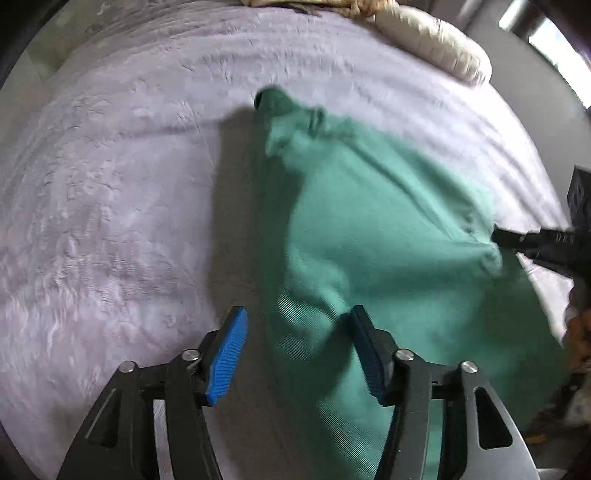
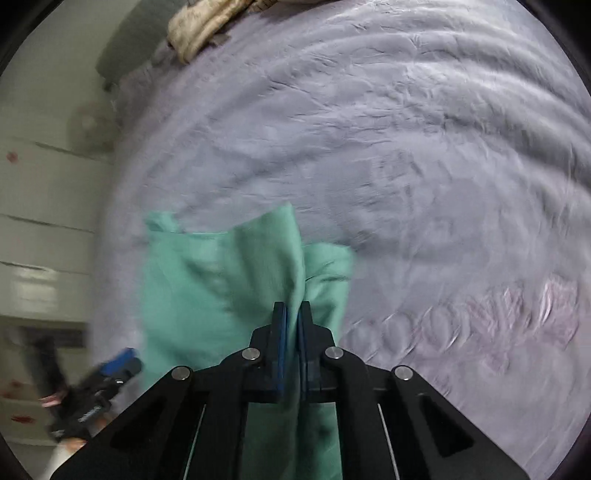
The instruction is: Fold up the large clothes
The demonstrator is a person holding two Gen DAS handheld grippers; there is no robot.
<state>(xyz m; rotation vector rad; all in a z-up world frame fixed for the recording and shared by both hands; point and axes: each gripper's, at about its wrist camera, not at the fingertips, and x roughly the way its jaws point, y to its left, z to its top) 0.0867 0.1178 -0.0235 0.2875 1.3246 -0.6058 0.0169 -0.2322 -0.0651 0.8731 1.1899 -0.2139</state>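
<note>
A large green garment (image 1: 369, 236) hangs lifted above a lilac bedspread (image 1: 110, 184). My left gripper (image 1: 295, 332) is open, its blue pads wide apart; the cloth's near edge hangs between and past the right finger, ungripped. My right gripper (image 2: 291, 314) is shut on a bunched fold of the green garment (image 2: 229, 280), holding it up over the bed. The right gripper also shows at the right edge of the left wrist view (image 1: 517, 240), pinching a corner of the cloth. The left gripper shows blurred at the lower left of the right wrist view (image 2: 110, 369).
The lilac bedspread (image 2: 424, 166) covers the bed, with a pink pattern at the near right (image 2: 517, 317). A cream quilted pillow or blanket (image 1: 432, 40) lies at the bed's far end; it also shows in the right wrist view (image 2: 199, 26). A white wall (image 2: 44, 221) runs along the left.
</note>
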